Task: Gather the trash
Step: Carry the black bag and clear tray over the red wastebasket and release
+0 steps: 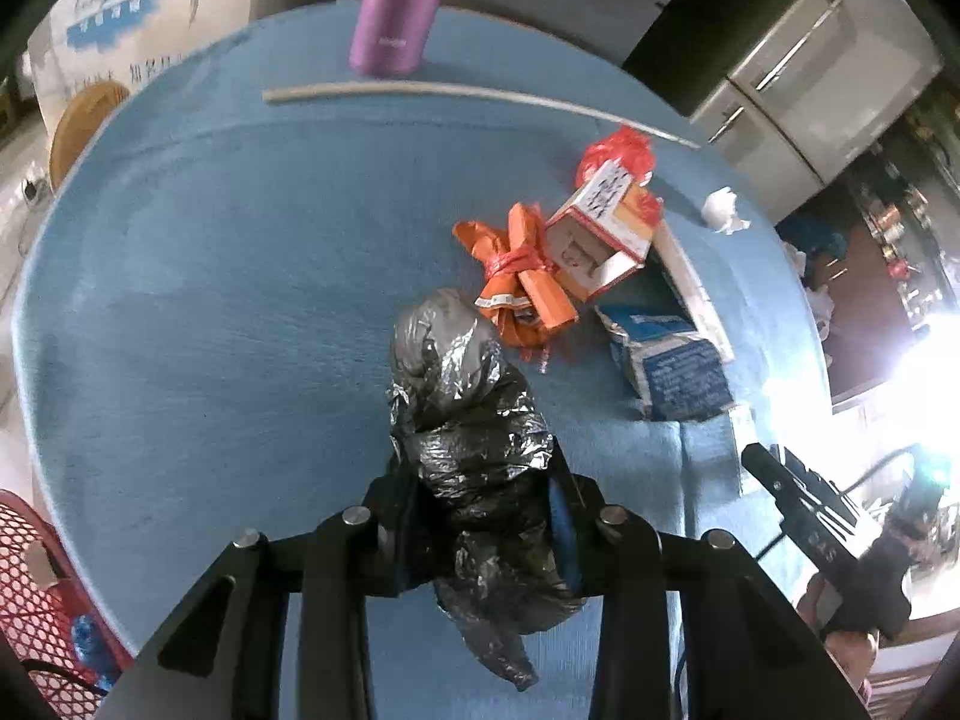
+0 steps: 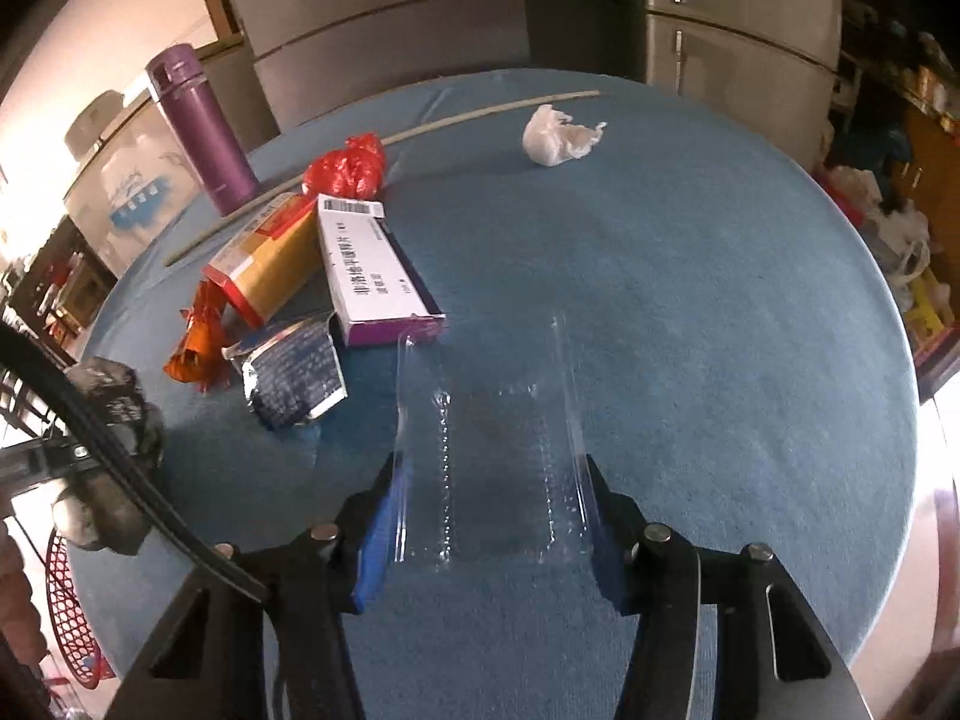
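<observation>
My left gripper is shut on a crumpled black plastic bag and holds it above the round blue table. My right gripper is shut on a clear plastic tray over the table's near side. On the table lie an orange wrapper bundle, an orange and white carton, a red plastic bag, a white and purple medicine box, a silver foil packet and a crumpled white tissue.
A purple flask stands at the table's far edge beside a long thin stick. A red mesh basket sits below the table's left edge. A grey fridge stands behind the table.
</observation>
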### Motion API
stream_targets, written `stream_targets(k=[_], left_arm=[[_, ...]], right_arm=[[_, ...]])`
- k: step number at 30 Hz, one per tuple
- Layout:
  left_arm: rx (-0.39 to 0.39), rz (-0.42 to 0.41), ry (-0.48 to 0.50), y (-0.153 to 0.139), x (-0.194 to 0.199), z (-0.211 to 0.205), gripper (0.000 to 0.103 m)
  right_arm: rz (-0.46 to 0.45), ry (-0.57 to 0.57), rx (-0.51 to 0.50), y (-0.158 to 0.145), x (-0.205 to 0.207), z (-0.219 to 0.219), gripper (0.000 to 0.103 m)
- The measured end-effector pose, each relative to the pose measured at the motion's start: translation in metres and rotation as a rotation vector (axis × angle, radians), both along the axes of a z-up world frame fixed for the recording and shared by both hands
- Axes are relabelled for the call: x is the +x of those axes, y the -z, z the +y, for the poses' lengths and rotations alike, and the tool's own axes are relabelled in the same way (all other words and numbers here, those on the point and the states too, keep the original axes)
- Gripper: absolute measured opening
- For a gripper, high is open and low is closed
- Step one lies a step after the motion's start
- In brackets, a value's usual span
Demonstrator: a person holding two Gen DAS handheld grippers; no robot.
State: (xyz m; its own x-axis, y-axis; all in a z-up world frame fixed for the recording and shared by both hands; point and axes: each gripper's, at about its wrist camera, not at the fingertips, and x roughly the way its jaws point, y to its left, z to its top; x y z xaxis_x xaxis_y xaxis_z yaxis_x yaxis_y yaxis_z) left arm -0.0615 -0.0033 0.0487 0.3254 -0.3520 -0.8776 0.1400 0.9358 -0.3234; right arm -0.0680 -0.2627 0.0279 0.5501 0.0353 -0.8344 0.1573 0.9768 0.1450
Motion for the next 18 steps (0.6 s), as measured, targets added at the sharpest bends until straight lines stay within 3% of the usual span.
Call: stream_targets(k=[4,7,13,18], left_arm=[[-0.005,-0.066,0.017,-0.026,-0.023,0.012,0.037],[0.034,-0.118,0.000,-0.044,-0.040,0.025,0.037],[0.146,-0.217,-0.089,-0.071,-0.077,0.073,0.037],[0.269,-0.252,-0.202,-0.081,-0.118,0.139,0.037]], right_arm=[[-0.014,-0.019,0.097,-0.011,-0.018,-0.003,0.057],[-0.056,-0.065,0.162,-0.027,-0.032,0.006,0.057],[-0.135,-0.230,0.227,-0.060,-0.045,0.058,0.057],[-0.151,-0.395,0.278,-0.070,-0.041,0.123,0.057]])
